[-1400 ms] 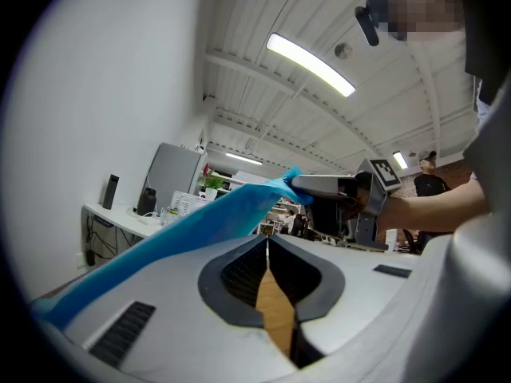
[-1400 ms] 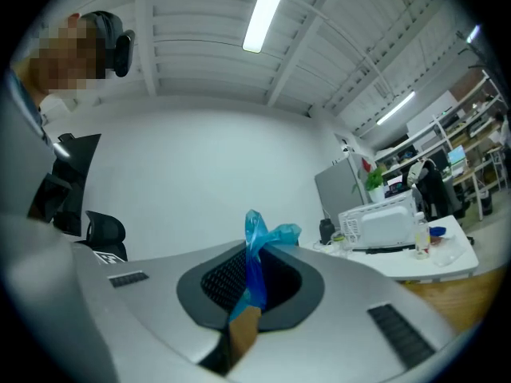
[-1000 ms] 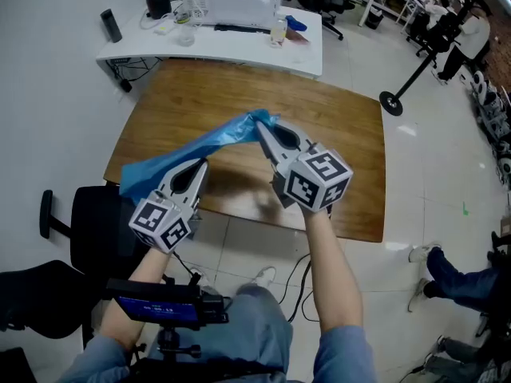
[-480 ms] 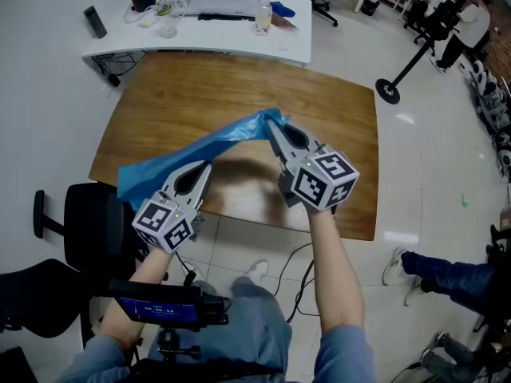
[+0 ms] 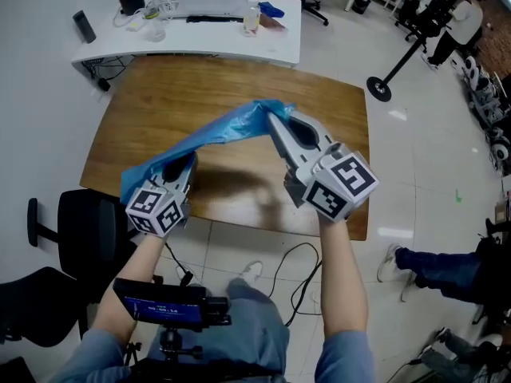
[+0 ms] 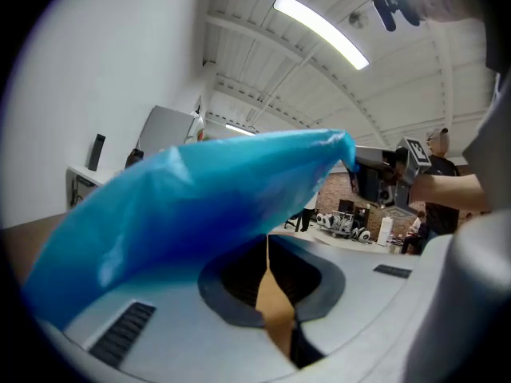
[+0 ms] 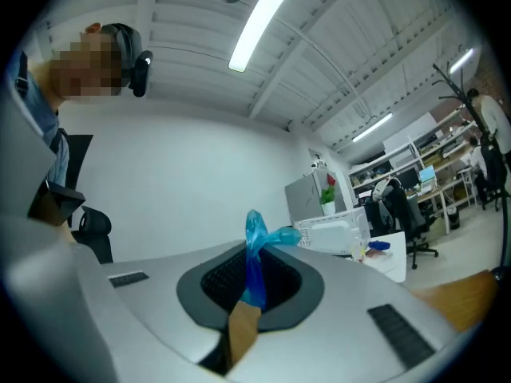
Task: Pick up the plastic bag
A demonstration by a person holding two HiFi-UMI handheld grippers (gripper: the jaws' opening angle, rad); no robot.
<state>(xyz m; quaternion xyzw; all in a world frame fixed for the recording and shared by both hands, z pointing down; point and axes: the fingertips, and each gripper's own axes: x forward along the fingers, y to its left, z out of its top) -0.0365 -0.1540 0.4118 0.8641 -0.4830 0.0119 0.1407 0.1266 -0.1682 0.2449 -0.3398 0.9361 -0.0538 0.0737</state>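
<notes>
Compared with a second ago, the right gripper is sitting farther toward the right of the head view. The left gripper is lying lower, toward the lower left. The plastic bag is stretching longer between them and is now draping over the left jaws. The bag is hanging in the air above the wooden desk, across the middle of the frame. The left jaws are closed on the bag's lower end, and the right jaws are pinched shut on its twisted upper corner. Both forearms are reaching in from the bottom of the frame, with the right gripper angling up-left and the left gripper pointing up and slightly right.
</notes>
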